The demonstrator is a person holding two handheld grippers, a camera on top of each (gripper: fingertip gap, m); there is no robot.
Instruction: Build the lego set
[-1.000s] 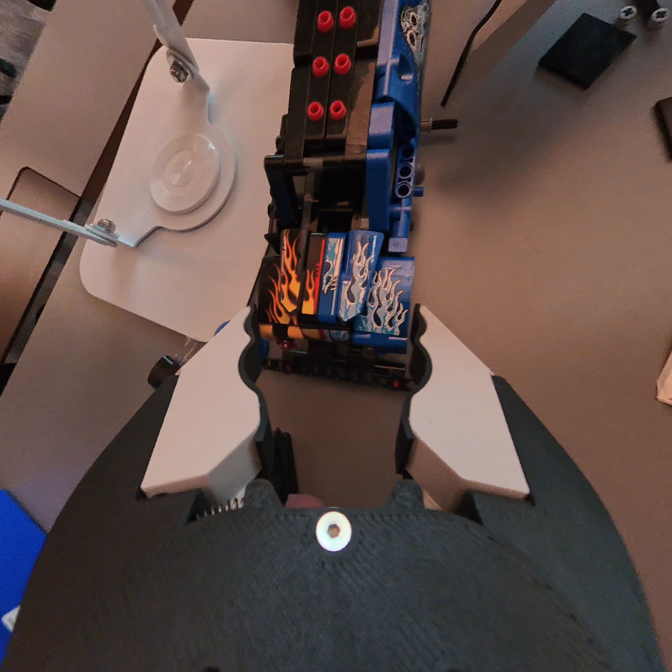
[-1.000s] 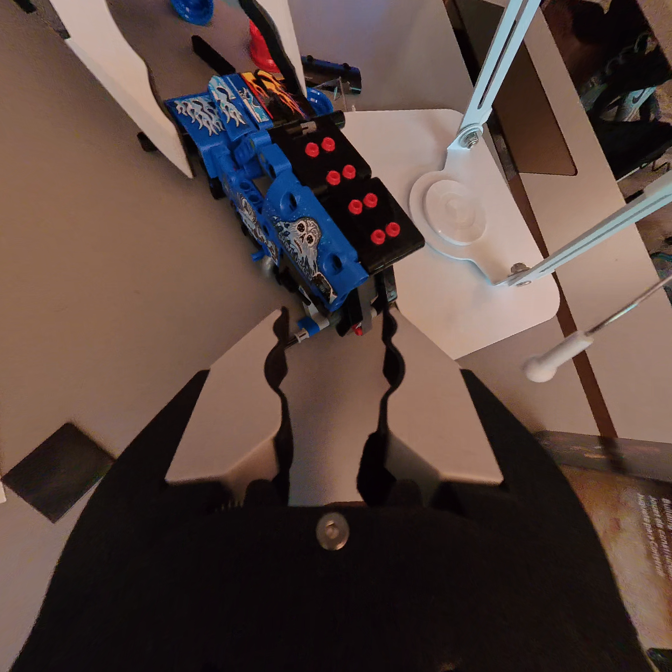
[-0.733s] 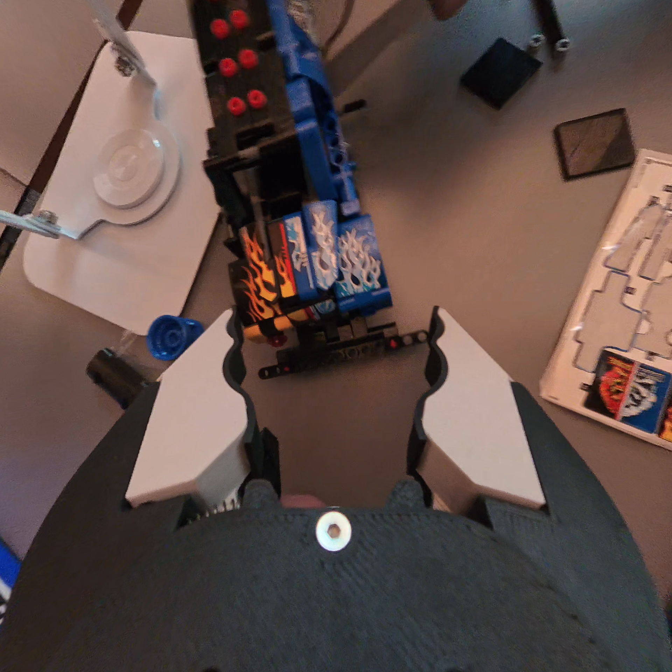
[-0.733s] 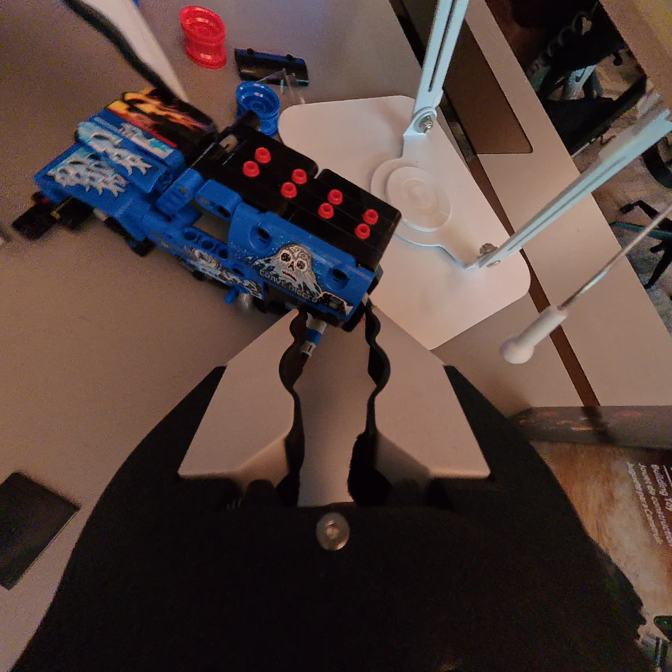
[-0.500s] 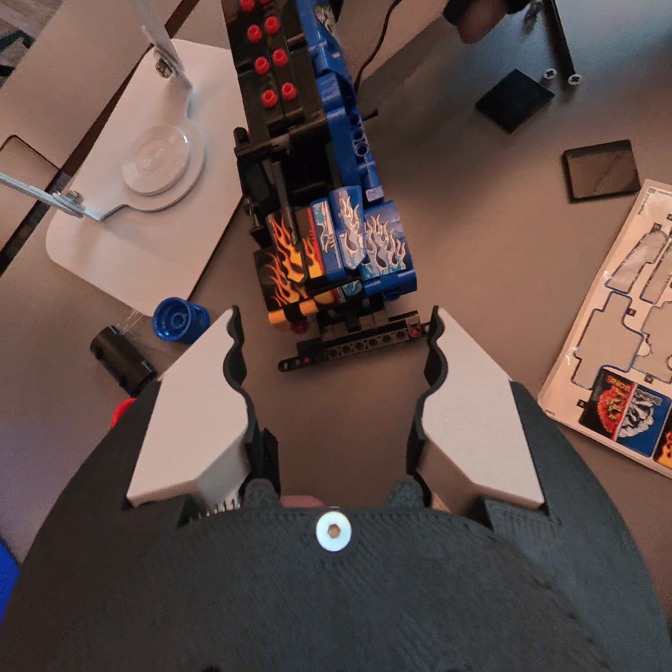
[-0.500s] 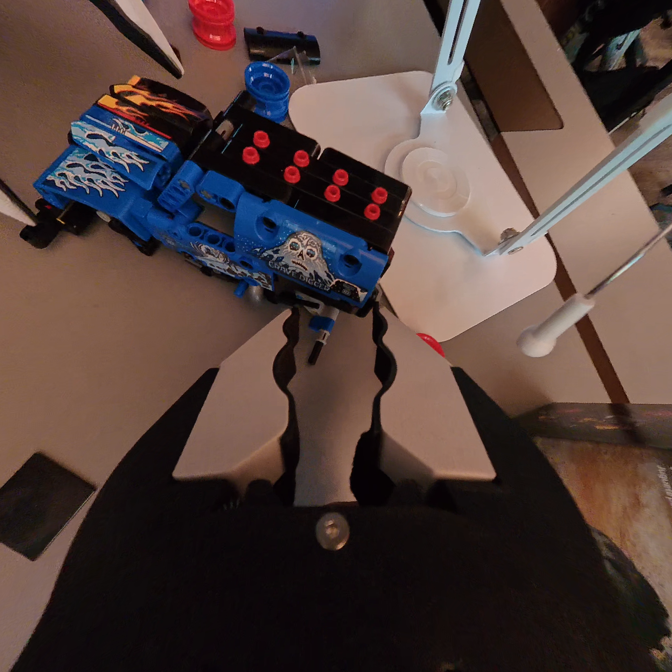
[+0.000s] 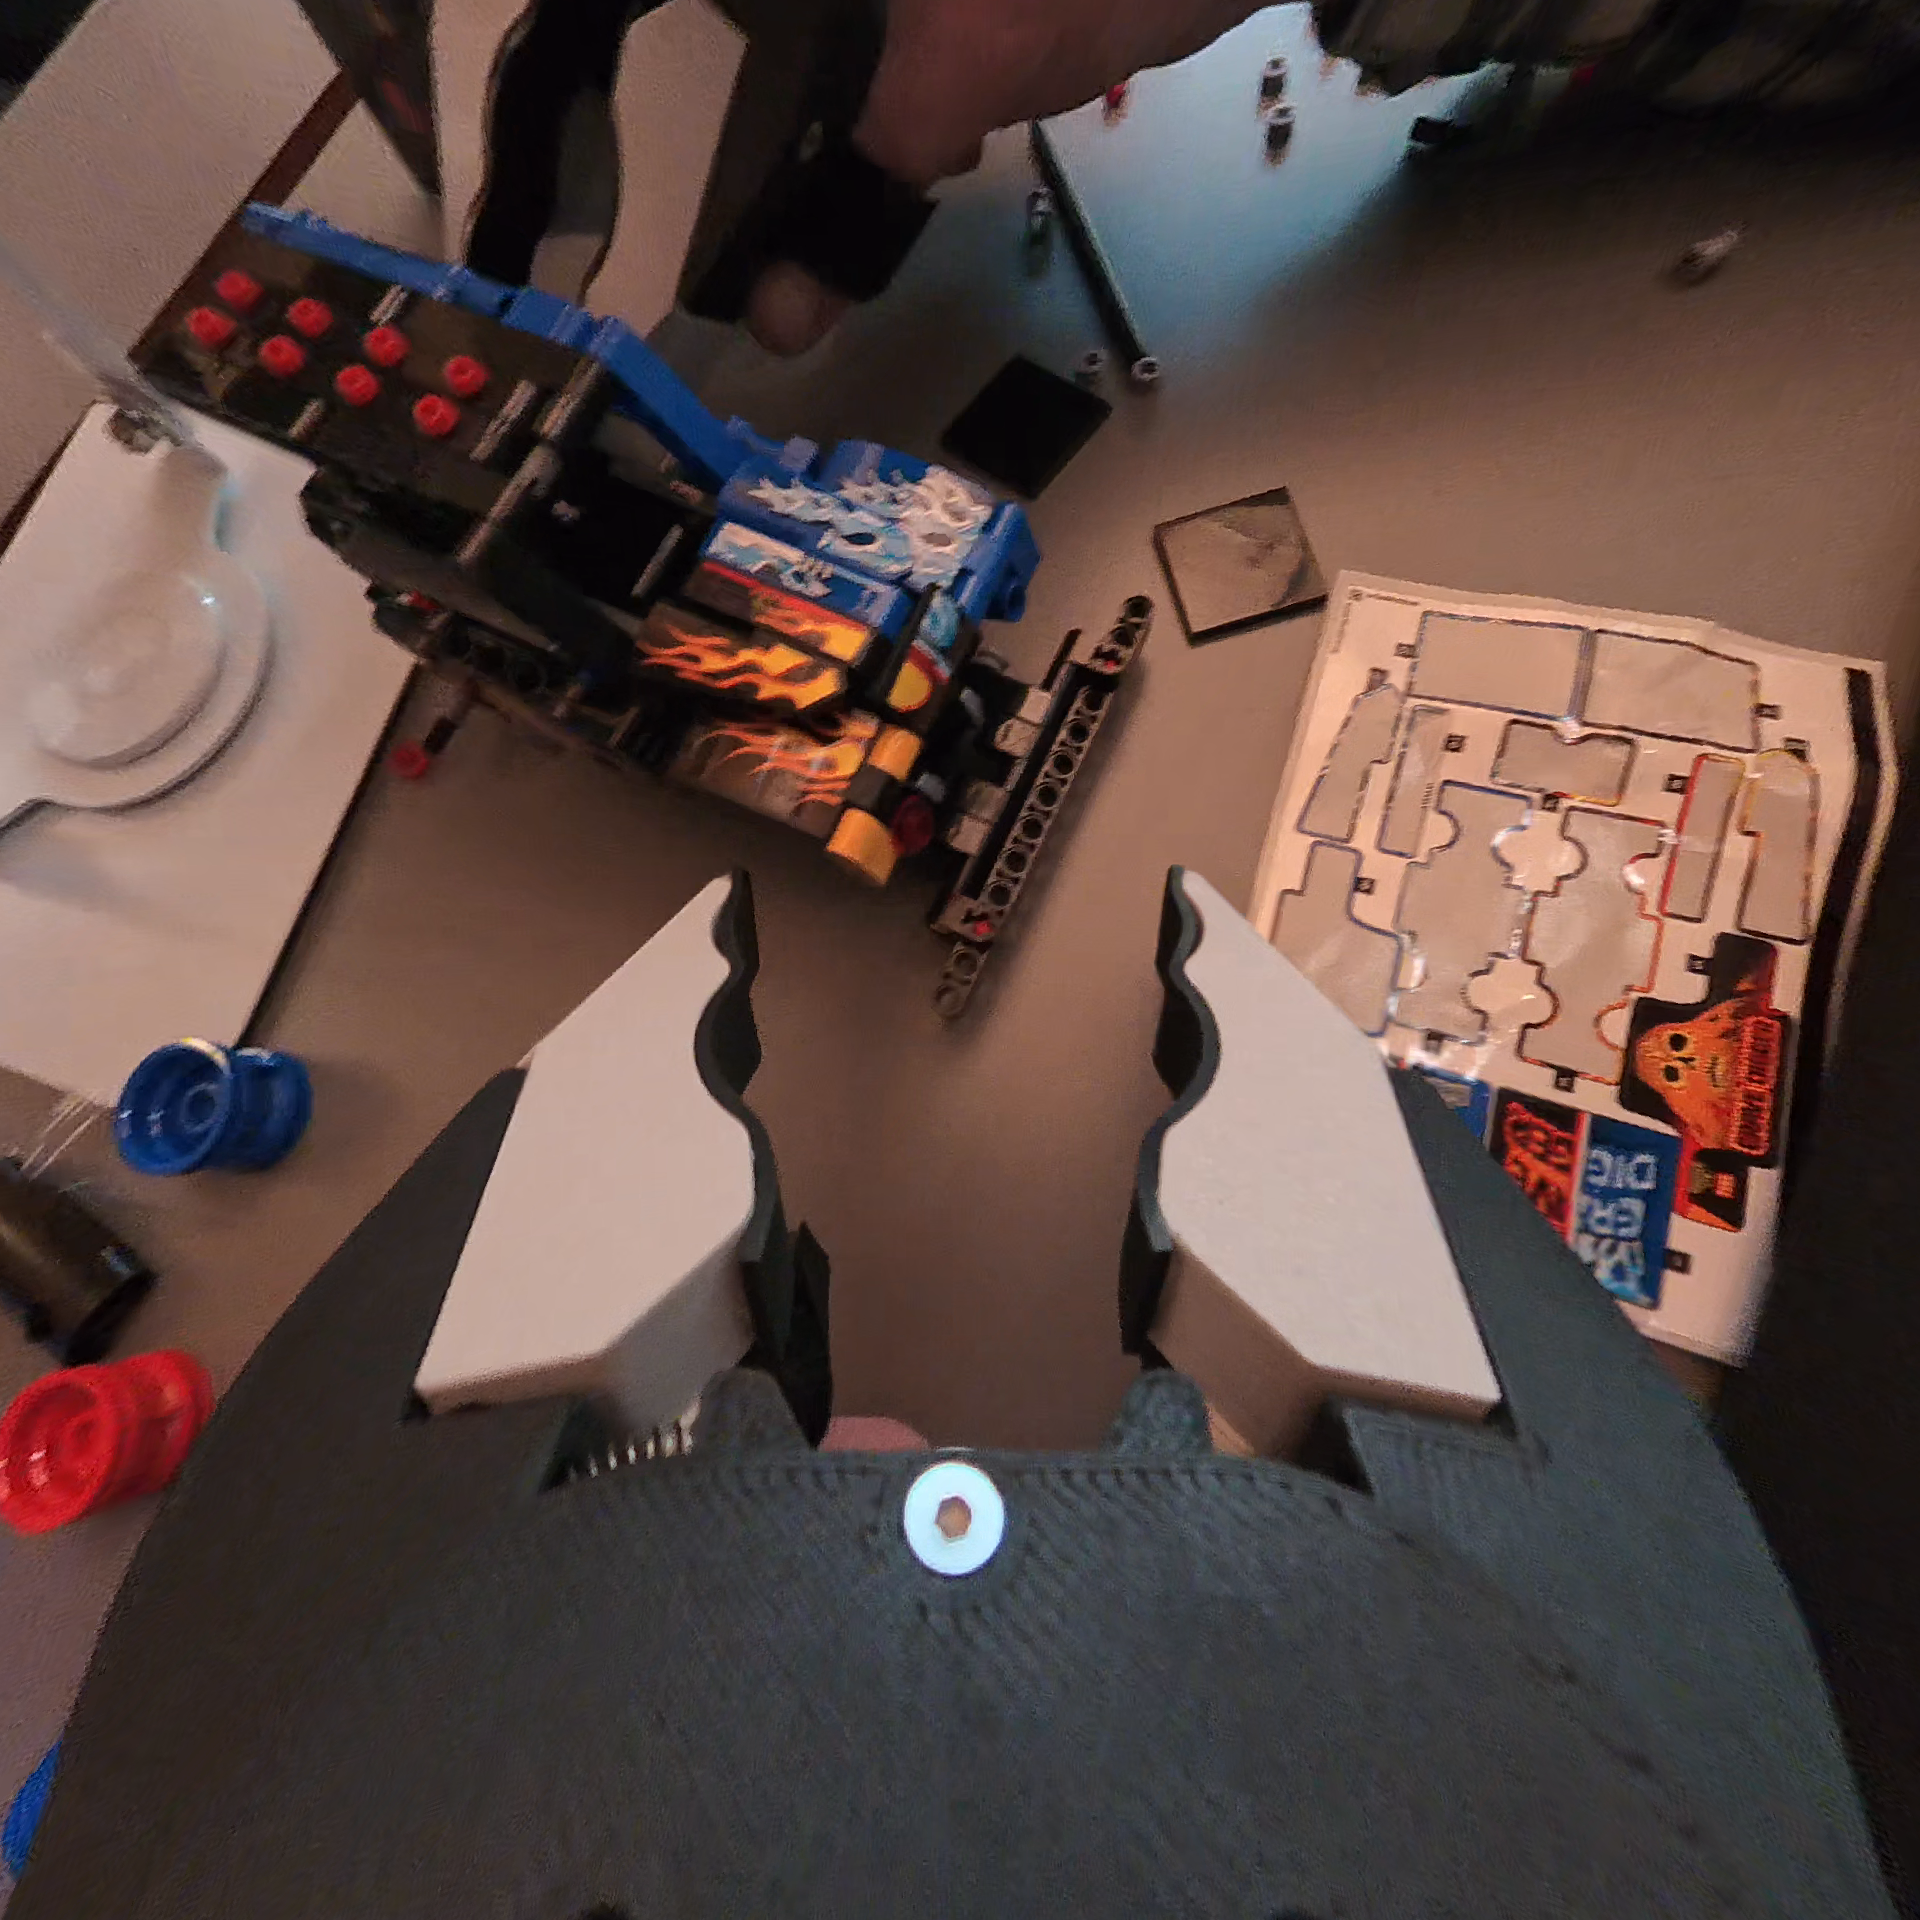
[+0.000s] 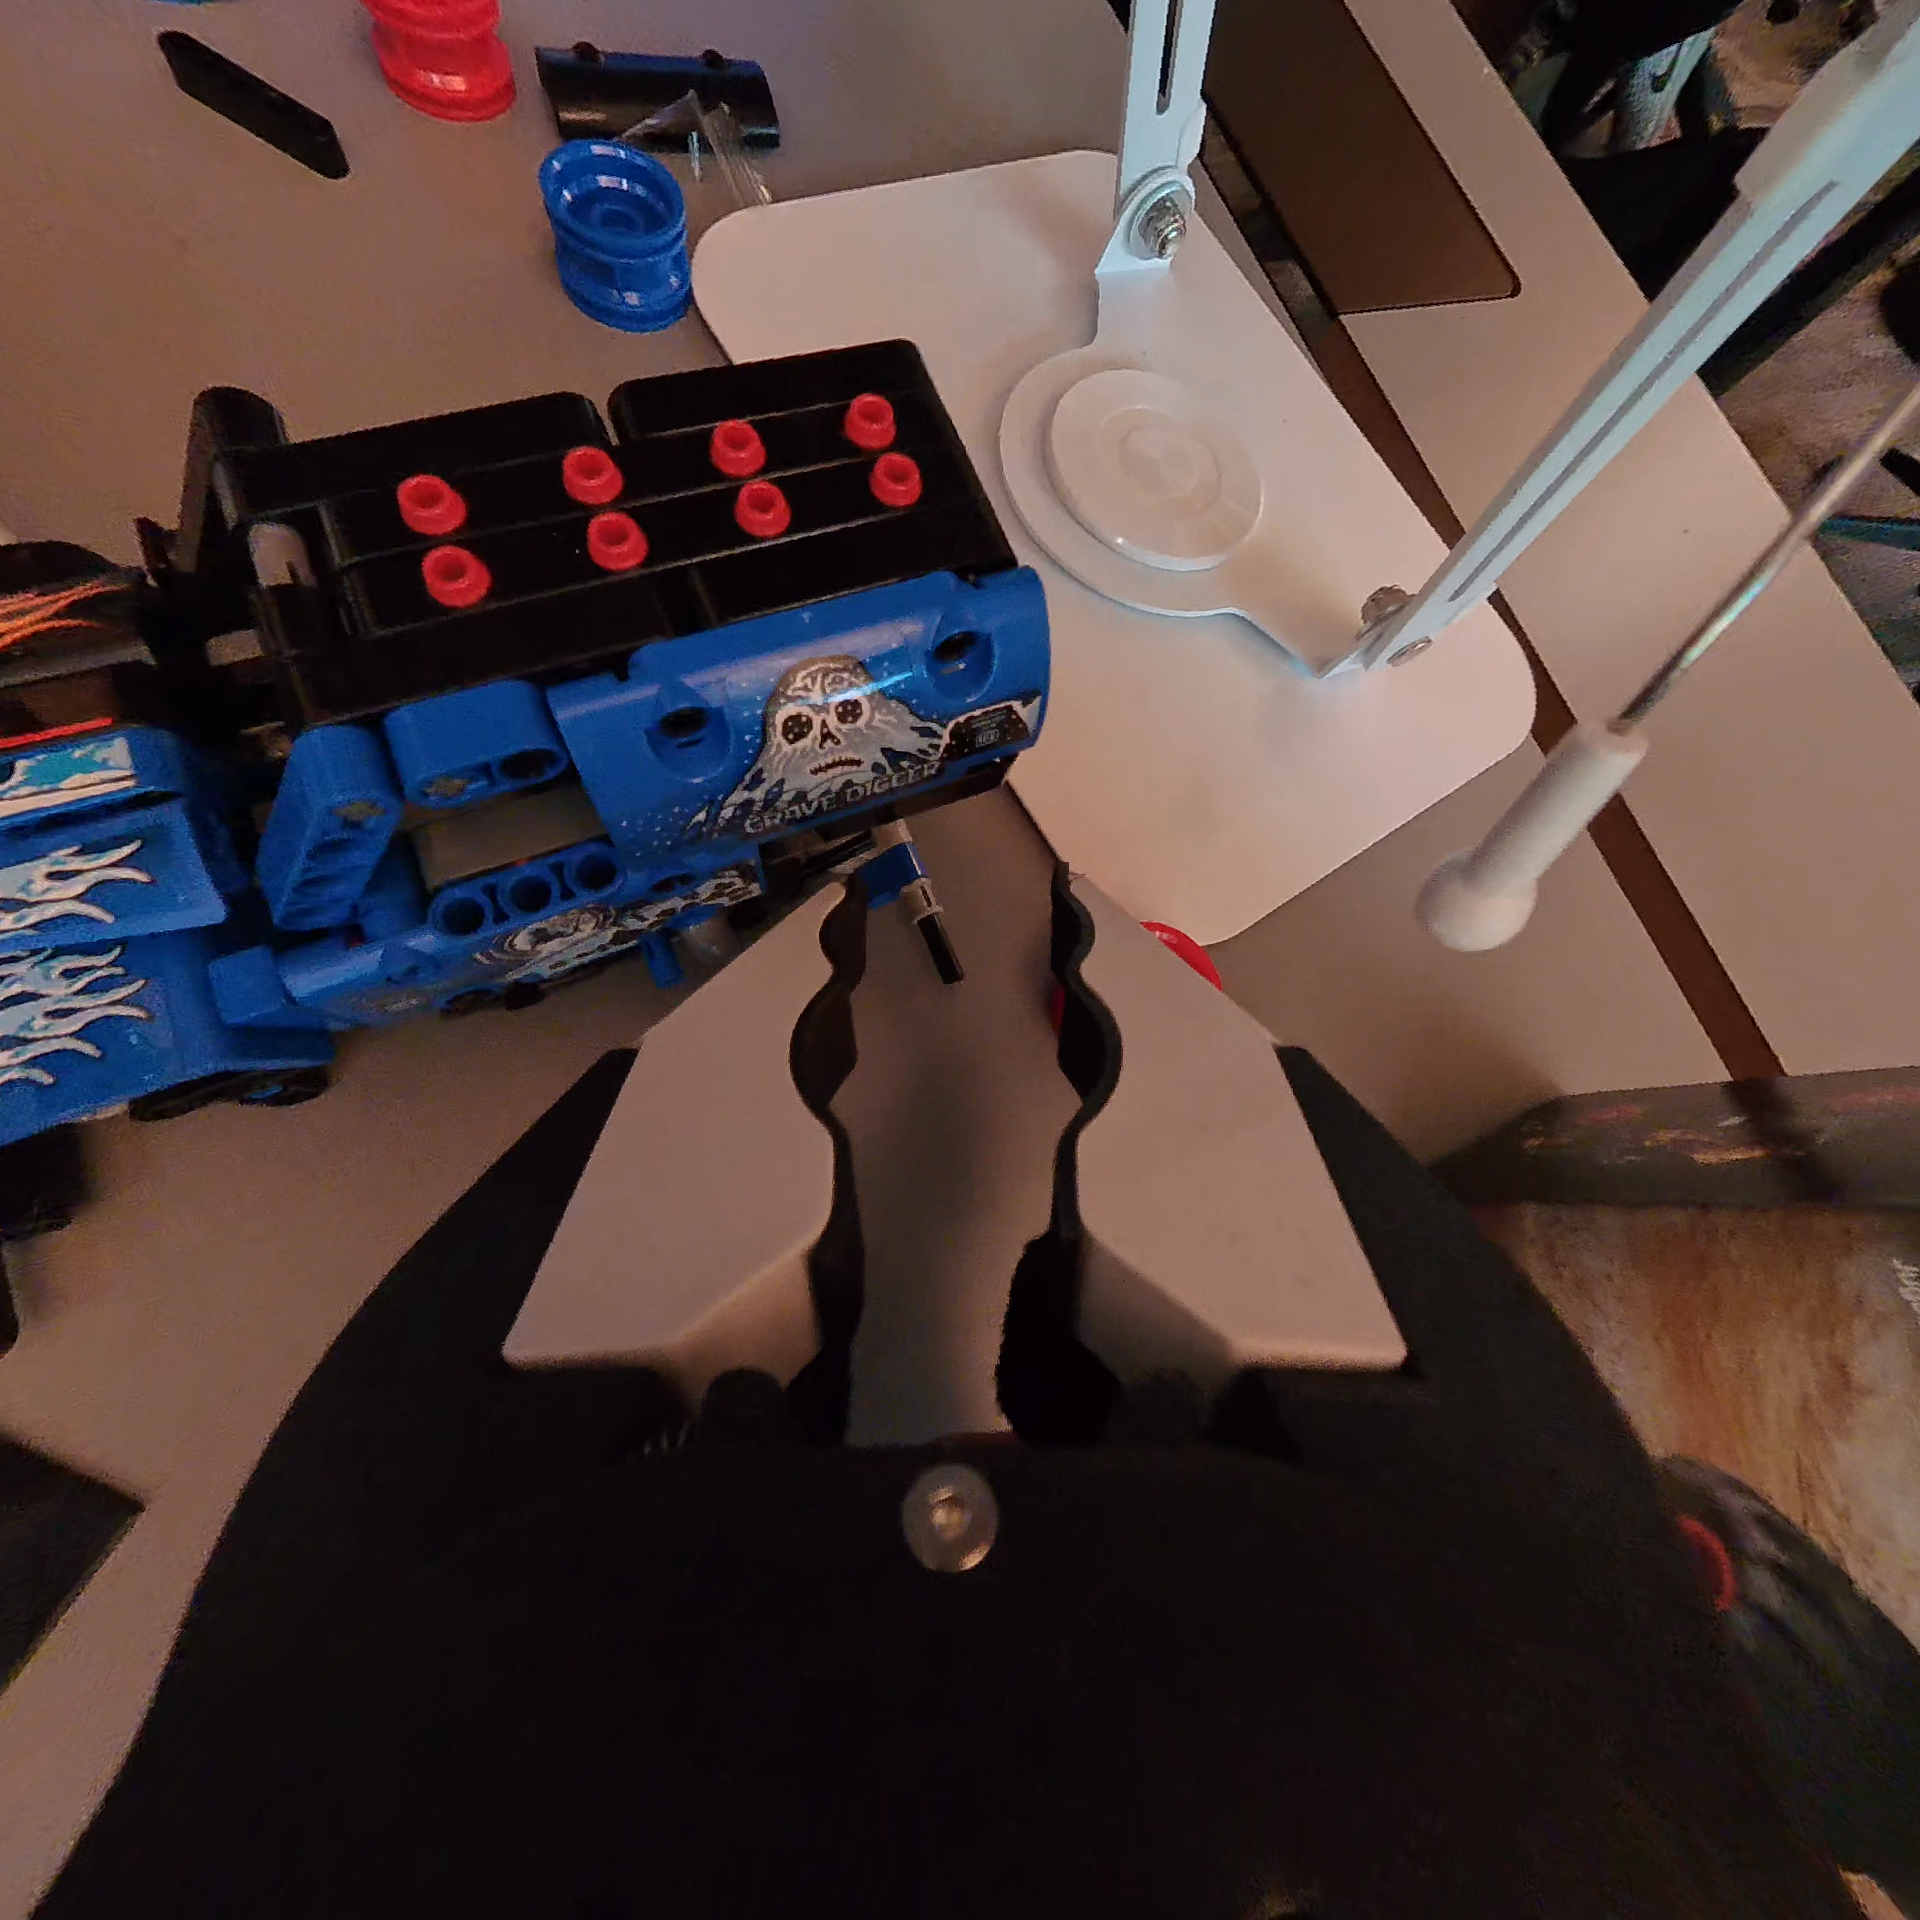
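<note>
On the grey table lies the wheel-less blue-and-black truck, both grippers' jaws spread and empty beside it, so the left gripper should, I judge, fetch the blue wheel rim squarely.

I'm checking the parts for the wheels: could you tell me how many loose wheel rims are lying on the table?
3, possibly more hidden: a blue rim beside the white stand base, a red rim nearer the left gripper, and another red one behind the right gripper.

Left gripper — dark textured body, white scalloped jaws, silver screw.
</note>
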